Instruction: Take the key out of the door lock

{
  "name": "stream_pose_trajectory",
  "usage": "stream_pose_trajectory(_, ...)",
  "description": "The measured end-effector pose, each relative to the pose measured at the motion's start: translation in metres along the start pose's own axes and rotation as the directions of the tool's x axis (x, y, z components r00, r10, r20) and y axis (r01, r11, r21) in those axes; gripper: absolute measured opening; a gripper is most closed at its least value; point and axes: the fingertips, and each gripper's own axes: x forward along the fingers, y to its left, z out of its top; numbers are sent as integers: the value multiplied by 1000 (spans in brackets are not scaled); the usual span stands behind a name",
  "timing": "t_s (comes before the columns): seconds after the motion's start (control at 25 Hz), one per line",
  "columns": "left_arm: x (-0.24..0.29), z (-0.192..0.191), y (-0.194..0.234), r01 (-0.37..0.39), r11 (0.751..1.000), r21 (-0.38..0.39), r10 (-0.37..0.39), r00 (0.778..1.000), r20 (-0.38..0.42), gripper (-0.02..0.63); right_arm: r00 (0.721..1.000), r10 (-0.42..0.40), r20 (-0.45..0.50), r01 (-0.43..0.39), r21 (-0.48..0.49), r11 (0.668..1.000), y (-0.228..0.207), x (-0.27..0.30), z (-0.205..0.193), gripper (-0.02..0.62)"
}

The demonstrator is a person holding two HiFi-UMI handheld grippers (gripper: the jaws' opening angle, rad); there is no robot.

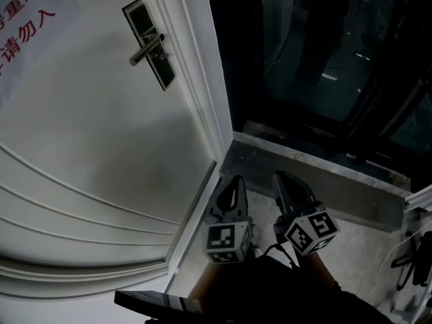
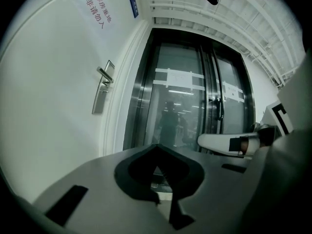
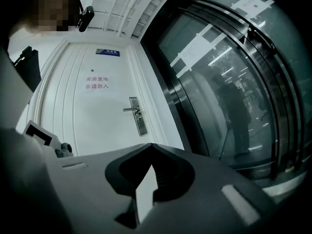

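**Both claws closed and empty, well short of the door lock**

A red-lettered notice (image 1: 20,9) hangs at 10 o'clock in the head view, on a white door (image 1: 88,154). To its right, near 11 o'clock, sits the dark lock plate (image 1: 150,42) with its lever handle (image 1: 146,49) jutting out. The key would be at this plate, but it is too small to make out in any view. The white door frame (image 1: 202,93) runs down toward 6 o'clock. There the person holds both tools low over the grey floor (image 1: 364,248), well apart from the lock. The left claw (image 1: 237,179) is pressed together with nothing between its jaws, and it points to 12 o'clock beside the foot of the frame. The right claw (image 1: 279,175), just beside it, is likewise closed and empty, its tip at the stone sill (image 1: 317,174). From 1 to 3 o'clock, dark glass panels (image 1: 324,52) take up the right side. In the right gripper view a dim figure (image 3: 239,116) shows in the glass.
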Motion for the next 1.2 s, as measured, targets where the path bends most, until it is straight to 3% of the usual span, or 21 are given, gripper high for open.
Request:
stream_pose_trajectory(0.36, 60, 18, 25, -7, 1000, 4, 7, 1000, 21, 0, 1000, 10, 4, -10, -4, 1000, -30, 59, 9, 0)
stream_pose_trajectory(0.6, 113, 33, 62, -35, 999, 11, 35, 999, 15, 0, 997, 64, -40, -64, -2, 998, -44, 128, 9, 0)
stream_pose_trajectory(1.2, 158, 53, 179, -208, 978, -34, 209, 977, 40, 0, 968, 221, -118, -224, -12, 974, -18, 266, -4, 1)
